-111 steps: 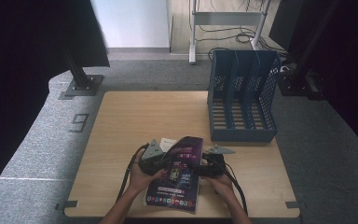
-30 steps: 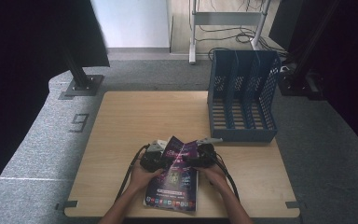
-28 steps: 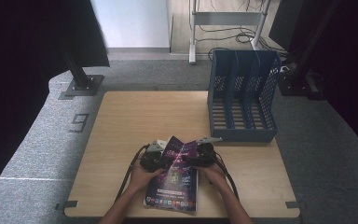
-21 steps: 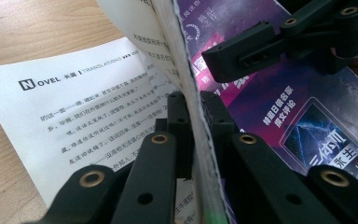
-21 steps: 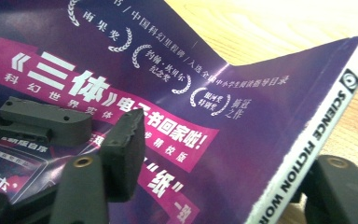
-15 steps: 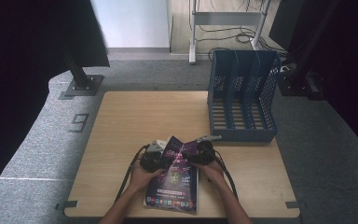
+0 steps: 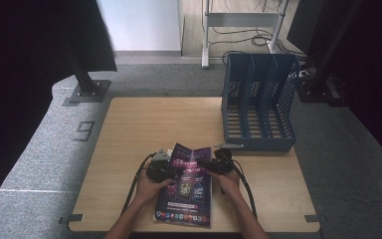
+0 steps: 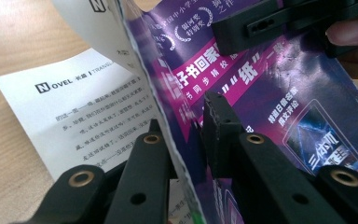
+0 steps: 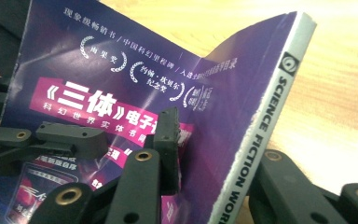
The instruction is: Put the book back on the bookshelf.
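On the wooden worktop (image 7: 144, 129), near its front edge, lay the glossy purple paperback magazine (image 7: 186, 191); the left gripper (image 8: 186, 140) pinched its cover while the right gripper (image 9: 214, 149), fingers just closing, clamped its spine.

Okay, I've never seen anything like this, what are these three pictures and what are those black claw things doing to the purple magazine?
A person sits at a wooden table and works with a hand-held gripper in each hand, a two-jaw clamp. The high view looks down from above; the other two come from cameras riding on each gripper, looking along its black jaws. On the table are a purple magazine and a blue file rack. The left hand-held gripper has the cover's edge between its jaws, which just opened slightly, with a white printed page underneath. The right hand-held gripper, its jaws just closing, clamps the spine side.
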A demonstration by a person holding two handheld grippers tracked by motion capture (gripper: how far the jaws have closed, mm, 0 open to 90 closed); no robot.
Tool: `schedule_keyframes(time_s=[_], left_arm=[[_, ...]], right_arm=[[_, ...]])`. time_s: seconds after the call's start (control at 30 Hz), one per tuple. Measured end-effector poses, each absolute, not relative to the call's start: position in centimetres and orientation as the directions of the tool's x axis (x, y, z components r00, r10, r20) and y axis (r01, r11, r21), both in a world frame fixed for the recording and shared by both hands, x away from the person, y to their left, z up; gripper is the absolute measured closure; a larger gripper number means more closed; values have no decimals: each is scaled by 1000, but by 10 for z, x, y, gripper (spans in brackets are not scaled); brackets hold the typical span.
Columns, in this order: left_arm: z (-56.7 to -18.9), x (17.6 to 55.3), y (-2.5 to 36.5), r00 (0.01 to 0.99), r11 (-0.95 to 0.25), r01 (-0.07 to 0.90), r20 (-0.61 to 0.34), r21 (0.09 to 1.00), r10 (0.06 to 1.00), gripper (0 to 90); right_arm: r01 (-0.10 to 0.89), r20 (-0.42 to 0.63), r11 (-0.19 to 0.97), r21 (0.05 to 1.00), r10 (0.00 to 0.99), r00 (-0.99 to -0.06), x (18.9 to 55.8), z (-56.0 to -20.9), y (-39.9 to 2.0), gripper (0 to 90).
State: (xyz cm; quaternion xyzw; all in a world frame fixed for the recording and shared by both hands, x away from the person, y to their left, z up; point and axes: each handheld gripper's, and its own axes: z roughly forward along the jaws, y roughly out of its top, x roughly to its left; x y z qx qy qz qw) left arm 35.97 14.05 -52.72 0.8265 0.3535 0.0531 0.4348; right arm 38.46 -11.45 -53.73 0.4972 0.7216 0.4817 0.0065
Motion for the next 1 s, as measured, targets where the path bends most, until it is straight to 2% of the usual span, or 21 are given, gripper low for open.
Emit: schedule_keyframes(time_s=[0.23,0.37,1.0], left_arm=[[-511,354,145,769,-341,492,-216,801,601,794],[-501,350,145,780,-330,460,-197,824,595,795],[-473,337,157,813,-268,371,-172,889,557,835]], right_arm=[[638,435,22,770,714,-549,372,-515,-118,746],[567,368,40,823,723,-585,364,-501,-117,752],[343,200,62,937,710,-675,335,-463,-120,773]])
